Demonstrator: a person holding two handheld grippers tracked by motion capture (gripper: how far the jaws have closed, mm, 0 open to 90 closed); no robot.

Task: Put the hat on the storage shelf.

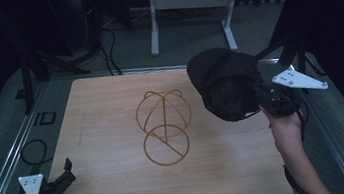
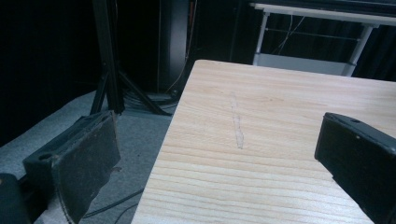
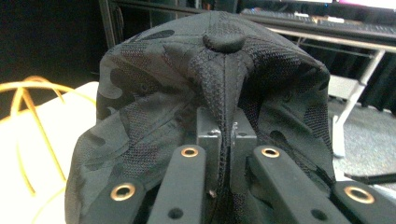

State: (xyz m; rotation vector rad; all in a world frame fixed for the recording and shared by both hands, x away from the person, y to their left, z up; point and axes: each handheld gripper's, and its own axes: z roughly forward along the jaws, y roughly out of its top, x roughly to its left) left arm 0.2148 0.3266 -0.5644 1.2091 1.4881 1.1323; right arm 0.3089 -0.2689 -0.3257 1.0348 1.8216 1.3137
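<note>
A black camouflage cap (image 1: 225,86) hangs in the air over the table's right side, held by my right gripper (image 1: 260,96), which is shut on its fabric. In the right gripper view the cap (image 3: 219,93) bunches up in front of the jaws, pinched at the crown near its top button. My right gripper (image 3: 225,135) has its jaws pressed together on a fold. A gold wire stand (image 1: 165,126) with a ring base stands at the table's middle, left of the cap. My left gripper (image 1: 67,172) rests at the table's front left corner, open, with nothing between its pads (image 2: 88,163).
The light wooden table (image 1: 121,184) sits on grey carpet. A white desk frame (image 1: 188,4) stands behind it. Black tripod legs (image 2: 109,70) and cables (image 1: 33,150) lie off the left edge. Metal rails run along both sides.
</note>
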